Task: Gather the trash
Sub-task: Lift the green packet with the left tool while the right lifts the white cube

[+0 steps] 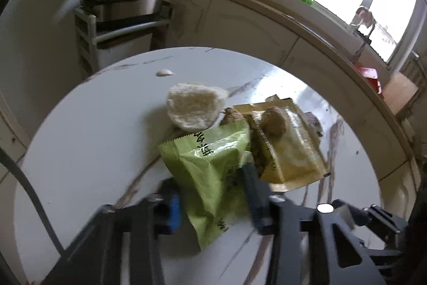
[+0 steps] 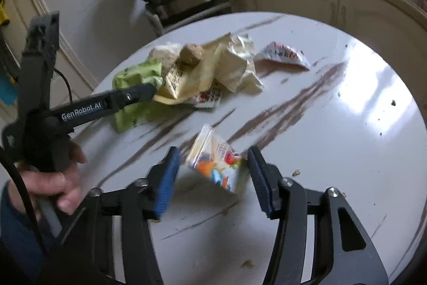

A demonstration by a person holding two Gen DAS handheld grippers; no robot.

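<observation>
Your left gripper (image 1: 213, 194) straddling green wrapper (image 1: 210, 164), fingers spread, your right gripper (image 2: 210, 178) spread around colourful juice carton (image 2: 216, 164), both on marble table (image 2: 333, 138).

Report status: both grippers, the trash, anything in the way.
Left gripper open around green wrapper. Right gripper open, straddling small juice carton. Yellow packet crowds the left's right finger.

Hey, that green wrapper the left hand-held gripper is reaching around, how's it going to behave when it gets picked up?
The green wrapper looks like thin, creased film, so it will probably flop and crumple between the fingers of the left hand-held gripper. It seems empty, so likely very light. Its glossy surface may slip. It touches the yellow packet, which might shift.
</observation>
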